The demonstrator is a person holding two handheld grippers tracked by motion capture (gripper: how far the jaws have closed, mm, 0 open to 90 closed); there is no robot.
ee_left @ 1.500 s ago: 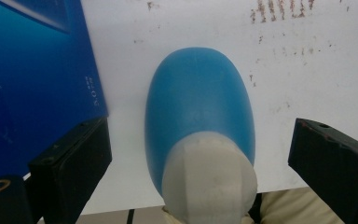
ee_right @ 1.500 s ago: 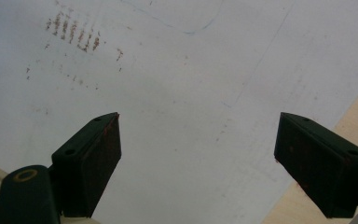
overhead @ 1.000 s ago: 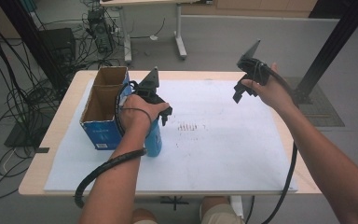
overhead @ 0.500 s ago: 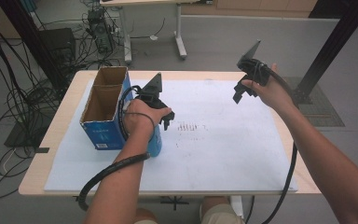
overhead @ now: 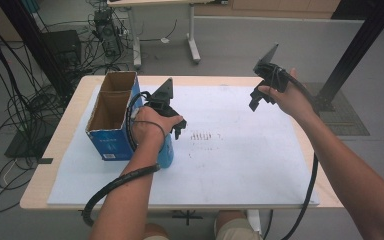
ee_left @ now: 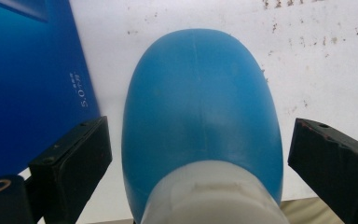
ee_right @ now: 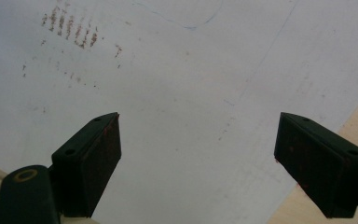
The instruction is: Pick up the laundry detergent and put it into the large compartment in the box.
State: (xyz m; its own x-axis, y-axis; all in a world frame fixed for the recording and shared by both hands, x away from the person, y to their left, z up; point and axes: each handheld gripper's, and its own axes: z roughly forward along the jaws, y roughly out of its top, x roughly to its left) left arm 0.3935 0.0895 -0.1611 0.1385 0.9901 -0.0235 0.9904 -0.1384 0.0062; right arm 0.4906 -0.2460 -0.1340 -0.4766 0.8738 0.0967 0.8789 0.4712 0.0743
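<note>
A blue bottle (ee_left: 200, 107) with a white cap (ee_left: 214, 200) stands on the white sheet beside the blue cardboard box (overhead: 111, 112). My left gripper (ee_left: 198, 135) points down over the bottle, its jaws open on either side with a narrow gap to each. In the high view the left gripper (overhead: 176, 126) and the hand cover most of the blue bottle (overhead: 166, 152). My right gripper (overhead: 256, 100) hangs in the air over the far right of the sheet. In its own view the right gripper (ee_right: 198, 140) is open with nothing between the jaws.
The box is open at the top and has two compartments, close on the left of the bottle. A white sheet (overhead: 245, 165) covers the wooden table (overhead: 55, 150). Brown smudges (overhead: 202, 135) mark its middle. Cables and a black post (overhead: 350, 55) surround the table.
The left hand has shifted slightly over the bottle. The right gripper has stayed where it was.
</note>
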